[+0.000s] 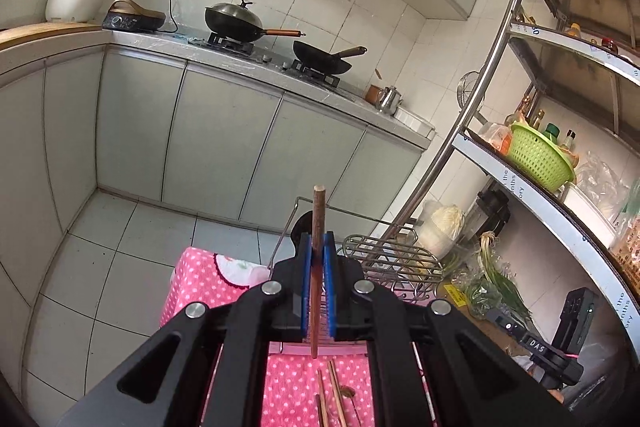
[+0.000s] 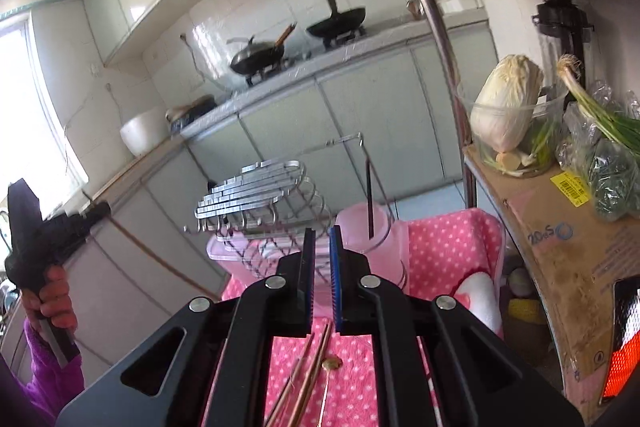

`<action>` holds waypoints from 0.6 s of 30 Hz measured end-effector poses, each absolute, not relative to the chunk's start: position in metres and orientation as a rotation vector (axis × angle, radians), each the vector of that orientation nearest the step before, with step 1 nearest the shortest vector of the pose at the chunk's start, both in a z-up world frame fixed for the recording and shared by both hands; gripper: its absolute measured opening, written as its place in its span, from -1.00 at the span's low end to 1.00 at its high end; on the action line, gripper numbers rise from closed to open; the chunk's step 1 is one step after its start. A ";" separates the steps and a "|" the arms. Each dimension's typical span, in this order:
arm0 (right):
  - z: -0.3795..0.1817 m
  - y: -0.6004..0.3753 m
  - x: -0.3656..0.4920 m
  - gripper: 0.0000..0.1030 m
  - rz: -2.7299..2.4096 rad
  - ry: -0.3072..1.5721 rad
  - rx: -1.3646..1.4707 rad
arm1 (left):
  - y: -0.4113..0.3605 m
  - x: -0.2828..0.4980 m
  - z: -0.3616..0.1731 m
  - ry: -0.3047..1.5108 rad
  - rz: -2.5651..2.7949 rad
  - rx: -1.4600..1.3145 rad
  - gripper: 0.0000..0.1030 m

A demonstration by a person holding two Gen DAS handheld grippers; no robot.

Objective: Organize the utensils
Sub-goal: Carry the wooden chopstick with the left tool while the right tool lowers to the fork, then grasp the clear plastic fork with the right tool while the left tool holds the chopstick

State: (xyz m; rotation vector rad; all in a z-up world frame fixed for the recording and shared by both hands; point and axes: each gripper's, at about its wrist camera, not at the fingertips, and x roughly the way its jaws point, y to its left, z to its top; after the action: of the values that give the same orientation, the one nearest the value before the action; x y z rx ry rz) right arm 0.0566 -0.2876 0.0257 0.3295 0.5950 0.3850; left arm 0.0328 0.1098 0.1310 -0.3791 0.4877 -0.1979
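Observation:
My left gripper (image 1: 318, 241) is shut on a brown wooden chopstick (image 1: 318, 211), held upright above the pink dotted cloth (image 1: 288, 383). Its top end sticks out past the blue pads. More chopsticks (image 1: 334, 393) lie on the cloth below. The metal wire utensil rack (image 1: 394, 261) stands just right of the gripper. My right gripper (image 2: 321, 239) is open and empty, raised over several chopsticks (image 2: 308, 375) and a small spoon (image 2: 331, 363) on the cloth. The rack (image 2: 260, 195) is ahead of it, with a dark chopstick (image 2: 370, 203) standing in it. The left gripper (image 2: 44, 227) shows at far left.
A metal shelf unit with a green basket (image 1: 538, 157), cabbage (image 2: 506, 103), scallions (image 2: 604, 123) and a cardboard box (image 2: 568, 239) stands at the right. A counter with two woks (image 1: 240, 21) is behind. Tiled floor (image 1: 100, 267) lies beyond the cloth-covered table.

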 end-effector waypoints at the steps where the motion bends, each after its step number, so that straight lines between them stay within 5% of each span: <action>1: 0.016 -0.282 0.060 -0.85 0.395 0.634 0.319 | 0.109 0.033 0.131 0.488 -0.201 -0.379 -0.90; 8: -0.058 -0.231 0.087 -0.83 0.486 0.899 0.240 | 0.113 0.036 0.118 0.528 -0.202 -0.390 -0.90; 12: -0.087 -0.183 0.090 -0.39 0.588 0.990 0.116 | 0.122 0.033 0.111 0.536 -0.191 -0.395 -0.90; 18: -0.114 -0.115 0.096 -0.38 0.711 1.064 -0.191 | 0.138 0.025 0.100 0.549 -0.175 -0.415 -0.90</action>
State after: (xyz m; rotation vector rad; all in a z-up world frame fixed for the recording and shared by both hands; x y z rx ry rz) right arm 0.0963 -0.1146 -0.1142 -0.1907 1.0644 0.7107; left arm 0.0250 0.1381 0.0999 -0.4154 0.5494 -0.1753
